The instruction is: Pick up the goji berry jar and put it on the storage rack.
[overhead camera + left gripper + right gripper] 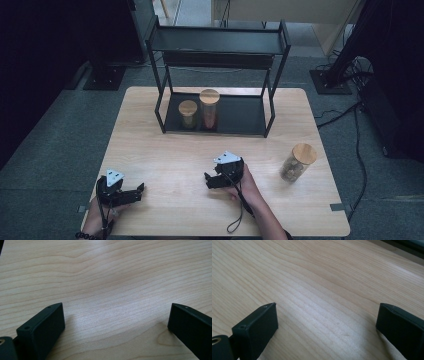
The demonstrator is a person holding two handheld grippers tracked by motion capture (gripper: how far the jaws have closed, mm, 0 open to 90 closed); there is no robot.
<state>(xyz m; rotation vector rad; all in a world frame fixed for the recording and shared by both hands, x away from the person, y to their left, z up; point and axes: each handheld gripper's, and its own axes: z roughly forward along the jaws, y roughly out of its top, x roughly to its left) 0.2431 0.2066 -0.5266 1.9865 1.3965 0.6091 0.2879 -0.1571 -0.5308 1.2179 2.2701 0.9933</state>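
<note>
The counter (170, 150) fills the middle of the high view, a pale wooden top with its grain running across, and the same bare wood lies under both of my tools in their own views. At the upper middle of that frame stands the black metal rack (217, 45), its top shelf above and its dark bottom tray resting on the far half of the counter. On that tray, left of its centre, stand two jars touching or nearly so: the taller jar (209, 110) with reddish contents and a wooden lid, and the shorter jar (188, 115) just to its left. A third one, the lone jar (298, 162), stands on the wood at the right of the frame, well apart from the rack and off to the right of my right hand; it has a wooden lid and brownish contents I cannot make out. My right tool (209, 179) sits lower middle, near the front edge, pointing toward the left of the frame, its cable trailing down past my wrist; in its own view the right tool (325, 322) has its jaws spread wide with nothing between them. My left tool (140, 189) is at the lower left, pointing right, and in its own view the left tool (115, 320) is likewise released over bare wood.
</note>
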